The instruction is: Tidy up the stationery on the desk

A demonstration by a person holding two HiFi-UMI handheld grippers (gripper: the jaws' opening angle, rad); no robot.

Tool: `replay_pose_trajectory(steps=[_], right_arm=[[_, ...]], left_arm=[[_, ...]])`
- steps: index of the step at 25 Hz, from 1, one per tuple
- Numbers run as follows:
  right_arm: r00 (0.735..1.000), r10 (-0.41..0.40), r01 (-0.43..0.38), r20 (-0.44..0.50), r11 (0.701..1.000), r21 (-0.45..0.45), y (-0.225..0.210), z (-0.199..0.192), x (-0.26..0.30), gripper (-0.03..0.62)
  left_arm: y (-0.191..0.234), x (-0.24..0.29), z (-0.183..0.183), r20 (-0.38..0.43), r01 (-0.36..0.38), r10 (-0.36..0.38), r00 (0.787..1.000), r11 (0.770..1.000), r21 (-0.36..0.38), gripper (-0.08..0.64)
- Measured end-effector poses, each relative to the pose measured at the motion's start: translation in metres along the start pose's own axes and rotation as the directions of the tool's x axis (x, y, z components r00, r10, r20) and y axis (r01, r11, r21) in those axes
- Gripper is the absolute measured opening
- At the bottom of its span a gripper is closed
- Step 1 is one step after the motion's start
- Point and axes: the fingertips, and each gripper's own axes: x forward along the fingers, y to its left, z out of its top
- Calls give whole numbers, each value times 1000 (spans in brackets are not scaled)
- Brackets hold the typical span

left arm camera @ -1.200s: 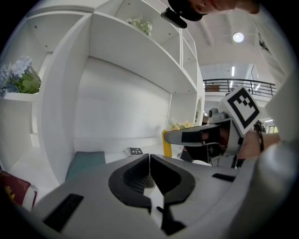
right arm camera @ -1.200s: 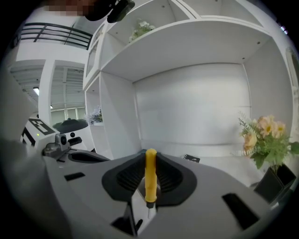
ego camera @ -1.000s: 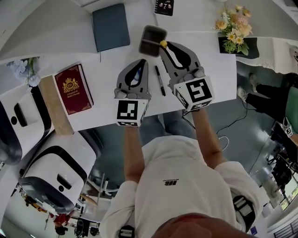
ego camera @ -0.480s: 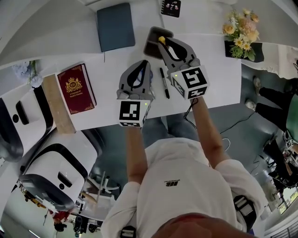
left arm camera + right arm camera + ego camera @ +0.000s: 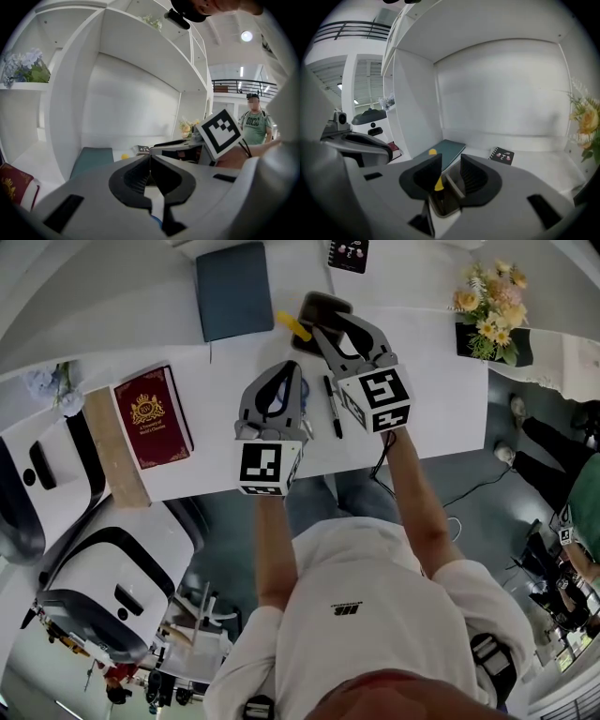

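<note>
yellow pen (image 5: 292, 326) leans in dark box (image 5: 325, 304); right gripper (image 5: 450, 164) just opened, pen between; left gripper (image 5: 150, 158) clenched

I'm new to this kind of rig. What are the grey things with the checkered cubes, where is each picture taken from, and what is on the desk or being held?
There is no robot here. A person holds a hand-operated two-jaw gripper in each hand, and the marker cubes are part of the grippers. The head view comes from a camera on the person's head, looking down on the white desk. The other two views come from cameras riding on each gripper, looking along its jaws.

On the desk are a red book, a dark teal notebook, a small black notebook, a black pen, flowers and a brown pen holder.

The left gripper is shut, with nothing seen between its tips. The right gripper has just been opening its jaws. A yellow pen leans in the holder between them, not gripped.
</note>
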Motion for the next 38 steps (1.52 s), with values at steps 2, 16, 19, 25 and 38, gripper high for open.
replay_pose_trajectory(steps=[2, 16, 19, 25, 38], right_arm=[[1000, -1, 1, 1, 1000, 3, 1, 0, -4, 101], [997, 4, 0, -74, 999, 45, 20, -48, -43, 63], [996, 5, -1, -92, 999, 46, 23, -58, -48, 61], [987, 12, -4, -161, 999, 50, 30, -88, -54, 61], [949, 54, -30, -312, 996, 80, 44, -143, -47, 63]], left_arm=[[2, -2, -1, 1, -5, 5, 1000, 1000, -2, 0], [-2, -11, -33, -44, -15, 14, 999, 1000, -20, 0], [-6, -10, -44, -57, -11, 10, 998, 1000, -26, 0], [-17, -8, -64, -83, 8, -10, 996, 1000, -28, 0], [-30, -1, -100, -152, 37, -41, 988, 999, -24, 0]])
